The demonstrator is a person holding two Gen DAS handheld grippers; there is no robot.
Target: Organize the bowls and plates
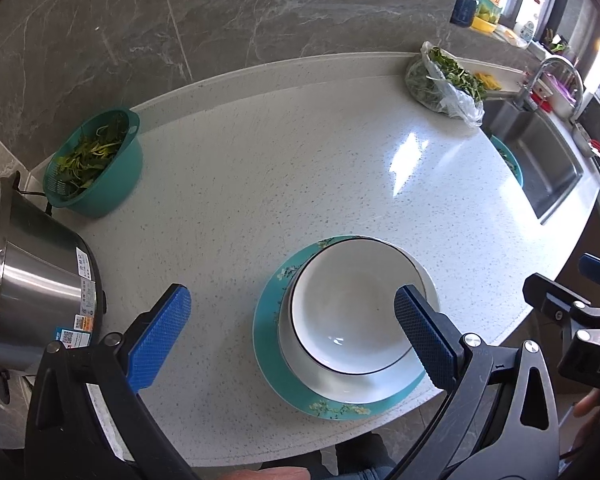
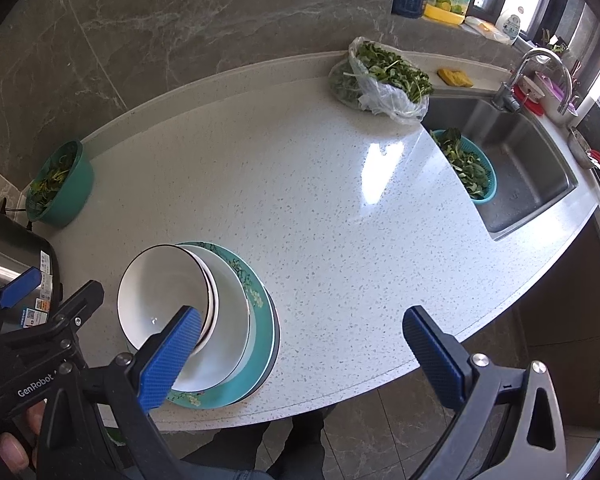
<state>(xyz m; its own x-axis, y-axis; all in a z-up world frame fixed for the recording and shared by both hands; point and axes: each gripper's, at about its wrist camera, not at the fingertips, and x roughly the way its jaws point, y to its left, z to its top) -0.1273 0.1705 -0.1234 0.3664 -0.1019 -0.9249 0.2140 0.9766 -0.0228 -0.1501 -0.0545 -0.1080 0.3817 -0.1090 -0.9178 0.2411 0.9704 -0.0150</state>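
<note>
A stack of dishes stands near the front edge of the white speckled counter (image 1: pixel 300 168). Its base is a teal flowered plate (image 1: pixel 272 360) (image 2: pixel 260 344); on it sit white bowls with a thin black rim (image 1: pixel 348 312) (image 2: pixel 160 292), nested. My left gripper (image 1: pixel 292 336) hangs open above the stack's left side, one blue pad over the bowl's right rim, the other over bare counter. My right gripper (image 2: pixel 304 356) is open too, its left pad in front of the bowls, its right pad past the counter edge. Neither holds anything.
A green colander of greens (image 1: pixel 96 164) (image 2: pixel 56 184) and a steel cooker (image 1: pixel 28 280) stand at the left. A bag of greens (image 2: pixel 380 76) lies at the back right, beside a sink (image 2: pixel 528 160) holding a blue basket of greens (image 2: pixel 468 168). Floor lies below the counter's front edge.
</note>
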